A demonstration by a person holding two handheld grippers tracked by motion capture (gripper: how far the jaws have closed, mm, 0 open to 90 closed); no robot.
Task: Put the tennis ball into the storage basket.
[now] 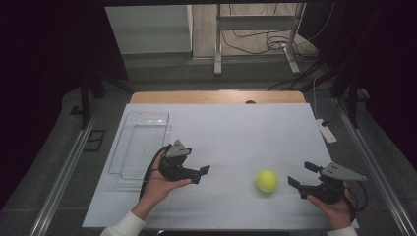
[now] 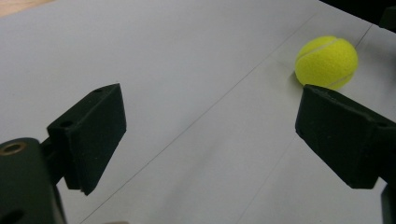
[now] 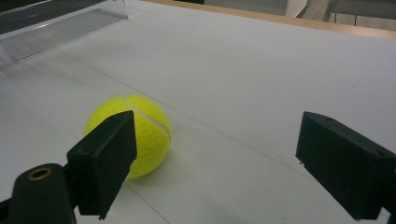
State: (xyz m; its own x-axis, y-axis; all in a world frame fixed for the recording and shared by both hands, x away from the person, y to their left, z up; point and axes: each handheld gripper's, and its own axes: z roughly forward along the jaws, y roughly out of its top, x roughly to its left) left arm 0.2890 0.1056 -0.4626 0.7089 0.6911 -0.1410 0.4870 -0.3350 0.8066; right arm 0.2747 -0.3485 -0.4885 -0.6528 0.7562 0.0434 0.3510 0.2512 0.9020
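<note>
A yellow tennis ball (image 1: 266, 181) rests on the white table sheet (image 1: 231, 132), between my two hands. My left gripper (image 1: 201, 173) is held left of the ball, pointing right toward it, jaws open with nothing between them. In the left gripper view the ball (image 2: 327, 61) lies ahead at the upper right, beyond the open gripper (image 2: 210, 135). My right gripper (image 1: 302, 174) sits just right of the ball, pointing left at it, also open and empty. In the right gripper view the ball (image 3: 140, 133) lies close, partly behind the left-hand jaw of that gripper (image 3: 215, 163).
A clear plastic tray (image 1: 141, 142) stands on the sheet's left side, just behind my left hand; the right gripper view shows the tray (image 3: 60, 30) at its upper left. The wooden table edge (image 1: 216, 97) runs along the back. Metal frame legs and cables stand on the floor beyond.
</note>
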